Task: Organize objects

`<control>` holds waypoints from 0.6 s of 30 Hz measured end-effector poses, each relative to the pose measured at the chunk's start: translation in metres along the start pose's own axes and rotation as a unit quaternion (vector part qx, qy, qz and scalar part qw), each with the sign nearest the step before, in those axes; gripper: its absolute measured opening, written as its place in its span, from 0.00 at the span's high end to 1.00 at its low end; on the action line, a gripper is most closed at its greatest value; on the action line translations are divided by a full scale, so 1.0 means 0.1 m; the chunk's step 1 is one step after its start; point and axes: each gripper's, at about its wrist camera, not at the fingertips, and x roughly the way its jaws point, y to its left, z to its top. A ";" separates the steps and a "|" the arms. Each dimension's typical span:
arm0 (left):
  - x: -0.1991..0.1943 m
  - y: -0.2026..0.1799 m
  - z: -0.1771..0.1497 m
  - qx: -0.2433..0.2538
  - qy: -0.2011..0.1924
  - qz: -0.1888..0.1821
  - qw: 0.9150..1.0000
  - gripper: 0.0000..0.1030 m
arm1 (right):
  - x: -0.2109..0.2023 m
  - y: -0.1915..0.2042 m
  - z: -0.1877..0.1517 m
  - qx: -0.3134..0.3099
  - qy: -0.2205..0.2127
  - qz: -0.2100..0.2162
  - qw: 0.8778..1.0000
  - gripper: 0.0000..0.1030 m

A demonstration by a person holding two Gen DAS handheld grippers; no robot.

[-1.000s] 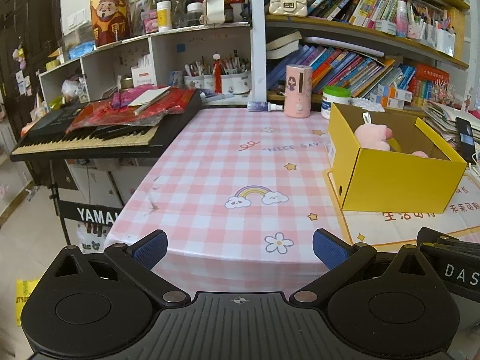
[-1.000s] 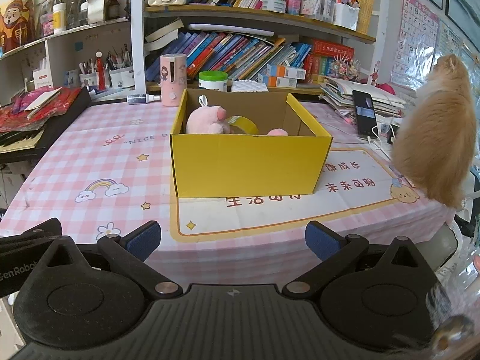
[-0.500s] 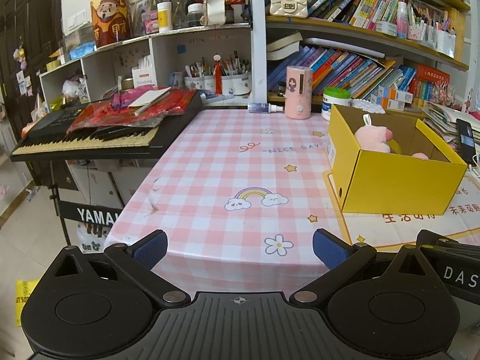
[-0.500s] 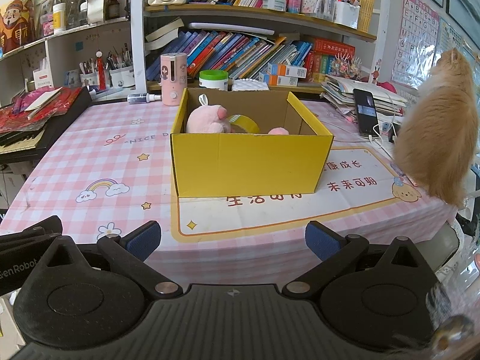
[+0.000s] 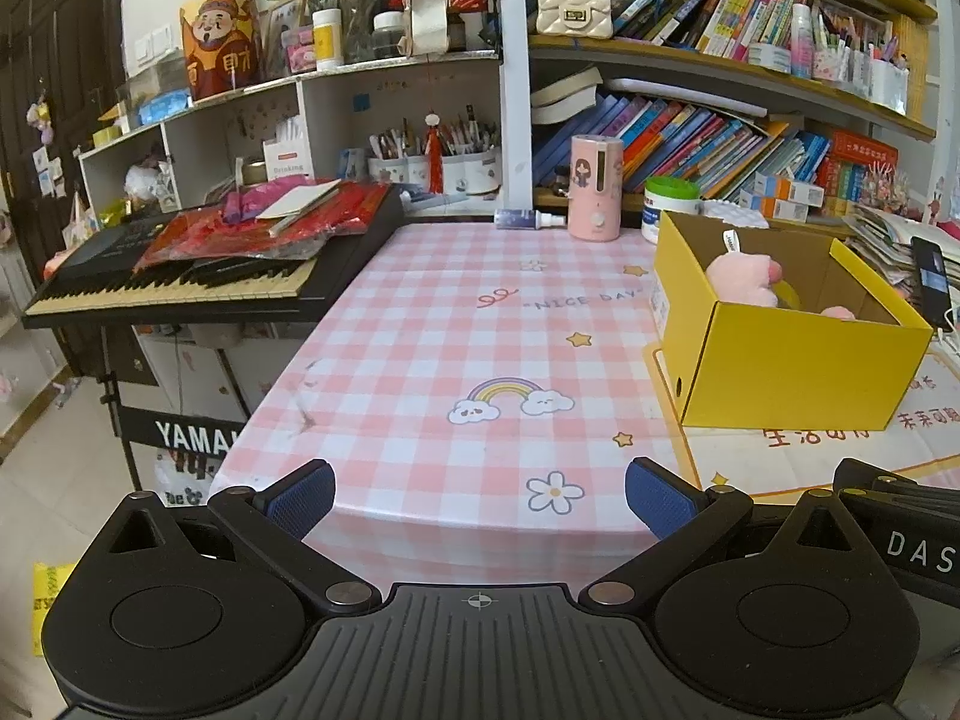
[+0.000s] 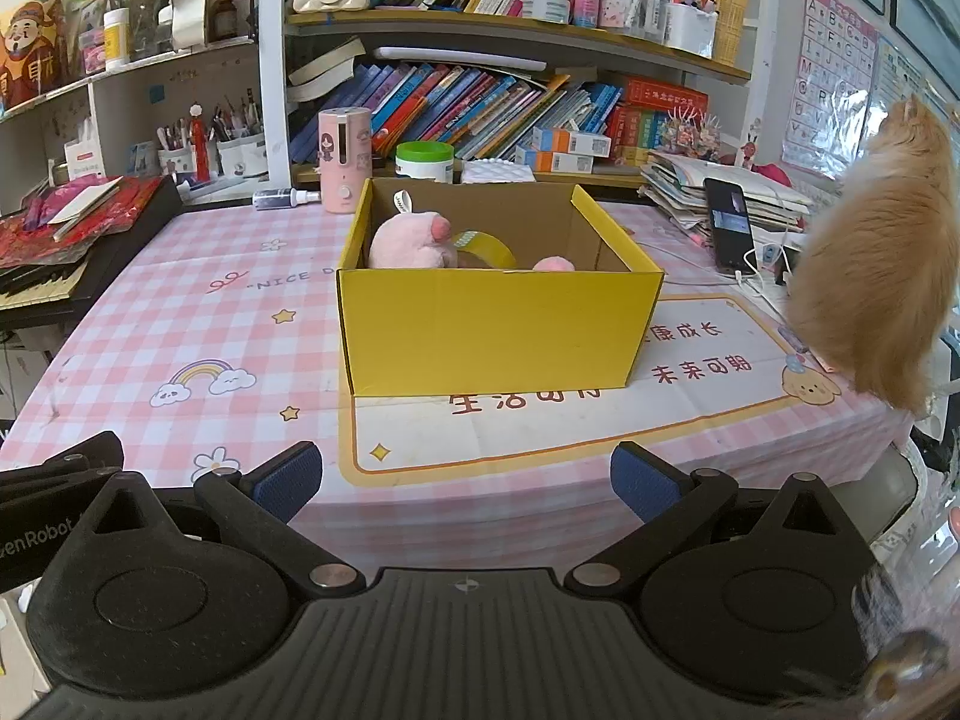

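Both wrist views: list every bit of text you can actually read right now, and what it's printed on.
"NICE DAY": pink checked tablecloth.
"YAMA", cut off: keyboard stand panel.
"DAS", cut off: right gripper body, at the left view's edge.
"enRobot", cut off: left gripper body, at the right view's edge.
Alphabet letters: wall chart.
Chinese characters on the table mat: partly hidden by the yellow box.
Book spines: too small.

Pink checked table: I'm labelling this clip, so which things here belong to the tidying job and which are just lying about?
Job:
yellow cardboard box
pink plush toy inside it
roll of yellow tape inside it
open left claw
open right claw

Lying about:
black piano keyboard
pink cylindrical dispenser
fluffy orange cat
black phone
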 end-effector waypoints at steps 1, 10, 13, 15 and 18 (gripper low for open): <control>0.00 0.00 0.00 0.000 0.001 0.002 1.000 0.00 | 0.00 0.00 0.00 0.000 0.000 0.000 1.000 0.00; -0.02 -0.08 -0.01 0.008 0.001 0.036 0.999 0.00 | 0.00 0.01 0.00 -0.014 0.002 -0.019 1.000 0.00; -0.03 -0.06 -0.01 0.006 0.001 0.036 0.999 0.00 | 0.01 0.02 -0.01 -0.014 0.002 -0.022 1.000 0.00; -0.03 -0.06 -0.01 0.007 0.002 0.037 0.999 0.00 | 0.01 0.03 -0.01 -0.015 0.002 -0.023 1.000 0.00; -0.03 -0.06 -0.01 0.006 0.003 0.035 0.999 0.00 | 0.01 0.03 -0.01 -0.015 0.002 -0.024 1.000 0.00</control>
